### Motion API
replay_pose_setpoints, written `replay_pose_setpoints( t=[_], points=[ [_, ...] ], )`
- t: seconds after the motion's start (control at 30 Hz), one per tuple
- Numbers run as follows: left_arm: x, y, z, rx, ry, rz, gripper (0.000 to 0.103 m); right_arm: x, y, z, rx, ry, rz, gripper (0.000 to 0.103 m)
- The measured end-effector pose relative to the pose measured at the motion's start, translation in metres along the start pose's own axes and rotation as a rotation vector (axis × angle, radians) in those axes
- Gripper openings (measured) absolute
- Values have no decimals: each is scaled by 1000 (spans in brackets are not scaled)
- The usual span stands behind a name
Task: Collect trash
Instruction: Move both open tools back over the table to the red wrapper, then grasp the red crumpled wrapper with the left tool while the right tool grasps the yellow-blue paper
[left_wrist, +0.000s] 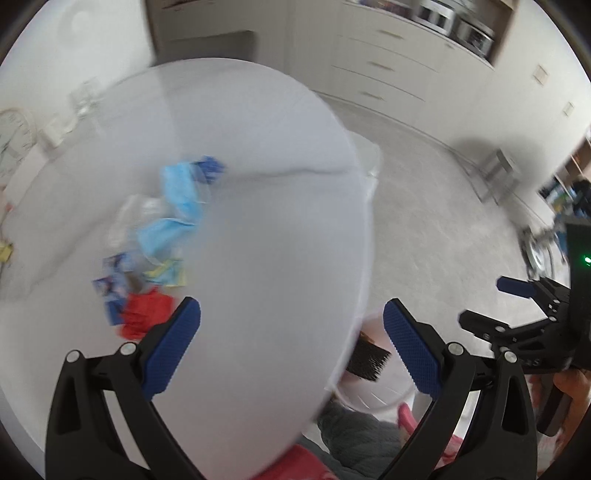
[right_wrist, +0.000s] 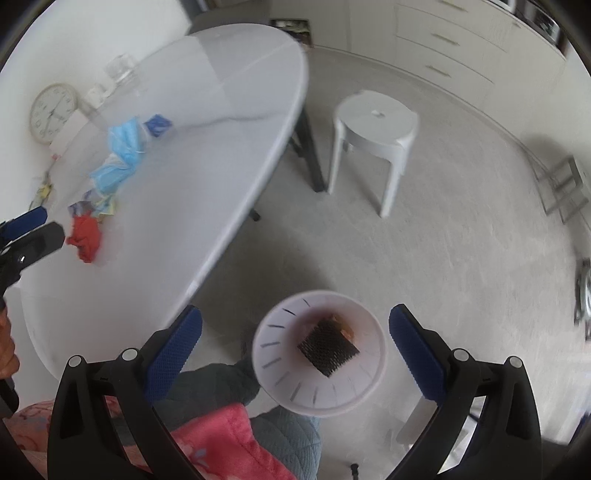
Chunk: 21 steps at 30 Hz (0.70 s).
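Left wrist view: left gripper (left_wrist: 291, 347) held over the white table (left_wrist: 266, 240), fingers wide apart, nothing between them. Trash pile sits on the table ahead-left of the gripper: red crumpled scrap (left_wrist: 142, 314) nearest, just off the left finger, then printed wrappers (left_wrist: 112, 280), then blue face masks (left_wrist: 177, 210) farther in. Whole frame smeared w/ motion blur, so edges of the pieces run together; something clear, maybe plastic film, beside the masks, can't tell. Bin (left_wrist: 373, 384) mostly hidden under the table edge. Risk: closing while the view is this smeared could pinch only a corner of the red scrap, or nudge the loose pile apart. Right wrist view: right gripper (right_wrist: 295, 347) also spread open and empty, poised above the bin (right_wrist: 319, 354), which stands on the floor just off the table (right_wrist: 207, 155) edge, w/ a dark mesh-like piece (right_wrist: 327, 347) already inside. Bin mouth is narrow-ish; light scraps carried across the edge could drop onto the floor. Left gripper only partly in frame at the far left, near the red scrap (right_wrist: 85, 234).
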<state>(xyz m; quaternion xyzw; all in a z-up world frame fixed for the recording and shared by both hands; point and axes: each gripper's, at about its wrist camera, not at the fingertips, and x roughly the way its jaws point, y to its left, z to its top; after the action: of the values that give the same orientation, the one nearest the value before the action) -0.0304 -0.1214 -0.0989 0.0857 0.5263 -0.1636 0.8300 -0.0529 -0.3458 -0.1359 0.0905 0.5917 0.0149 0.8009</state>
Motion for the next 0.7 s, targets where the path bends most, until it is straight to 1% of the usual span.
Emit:
replay_pose_setpoints(
  t=[0.1, 0.13, 0.27, 0.33, 0.4, 0.43, 0.5, 0.57, 0.6, 0.63, 0.67, 0.7],
  points=[
    [-1, 44, -4, -62, -38, 42, 95, 6, 34, 23, -66, -13, 36, 100],
    [0, 52, -7, -68, -46, 51, 95, 8, 46, 29, -90, -15, 49, 100],
    [13, 90, -25, -38, -64, 82, 95, 19, 91, 51, -184, -9, 82, 100],
    [23, 103, -33, -25, -56, 69, 93, 28, 113, 60, -231, -1, 89, 100],
    [35, 113, -40, -19, -39, 48, 85, 36, 129, 66, -258, 9, 96, 100],
    [43, 119, -43, -25, -27, 39, 83, 40, 136, 69, -264, 14, 97, 100],
    [58, 130, -45, -40, -3, 22, 75, 48, 144, 74, -263, 24, 101, 100],
    [67, 134, -45, -48, 14, 17, 72, 56, 149, 78, -254, 36, 108, 100],
    [73, 135, -44, -47, 25, 14, 68, 59, 152, 78, -247, 43, 112, 100],
    [77, 136, -44, -41, 33, 9, 67, 62, 153, 78, -242, 48, 114, 100],
    [82, 136, -44, -34, 41, 13, 62, 65, 155, 78, -237, 56, 116, 100],
    [85, 136, -43, -29, 46, 14, 54, 67, 155, 78, -234, 61, 116, 100]
  ],
)
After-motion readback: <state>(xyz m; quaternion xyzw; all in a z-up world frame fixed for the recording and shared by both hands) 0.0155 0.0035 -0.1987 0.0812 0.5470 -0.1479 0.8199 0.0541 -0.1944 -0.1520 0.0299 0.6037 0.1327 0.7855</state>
